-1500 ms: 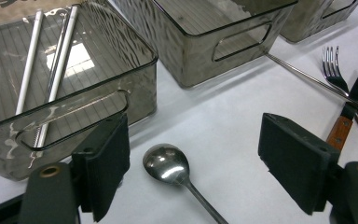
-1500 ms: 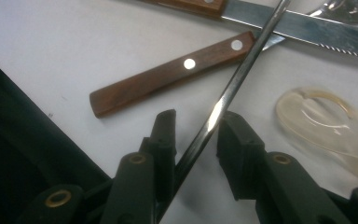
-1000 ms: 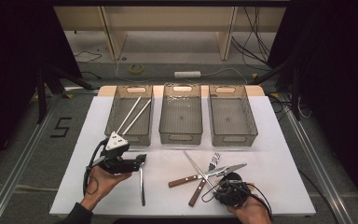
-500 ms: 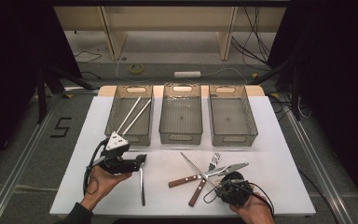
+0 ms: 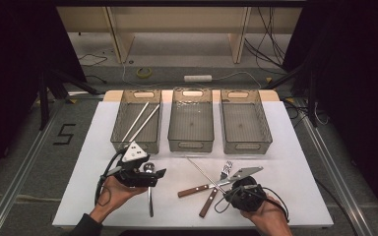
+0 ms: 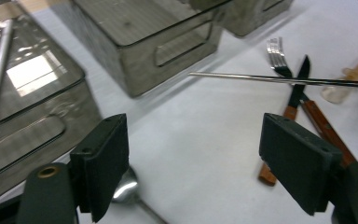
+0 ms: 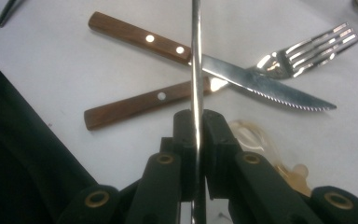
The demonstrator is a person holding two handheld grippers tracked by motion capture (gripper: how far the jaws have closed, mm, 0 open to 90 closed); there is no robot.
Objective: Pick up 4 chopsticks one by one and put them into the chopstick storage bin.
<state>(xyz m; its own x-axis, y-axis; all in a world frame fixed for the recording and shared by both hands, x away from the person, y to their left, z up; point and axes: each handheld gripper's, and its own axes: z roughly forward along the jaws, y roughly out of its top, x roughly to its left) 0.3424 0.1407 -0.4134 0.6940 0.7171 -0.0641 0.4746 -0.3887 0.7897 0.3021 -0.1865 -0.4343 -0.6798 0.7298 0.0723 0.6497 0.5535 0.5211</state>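
Right gripper [image 7: 196, 122] jaws clamp a thin metal chopstick [image 7: 196, 56] near its end, bottom centre of frame; it looks light, stiff and slick, liable to pivot. Beyond it lie a crossed wood-handled steak knife [image 7: 205, 60] and fork [image 7: 279, 60] on the white surface [image 7: 51, 70], snag risks. Left gripper [image 6: 196, 163] jaws open, empty, over a spoon [image 6: 123, 189].

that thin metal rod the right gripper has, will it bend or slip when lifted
Probably stiff: the rod runs dead straight from the right gripper, over the knife. It may slip or swivel, since it looks smooth, polished and round, pinched near one end. Set down, it would likely roll.
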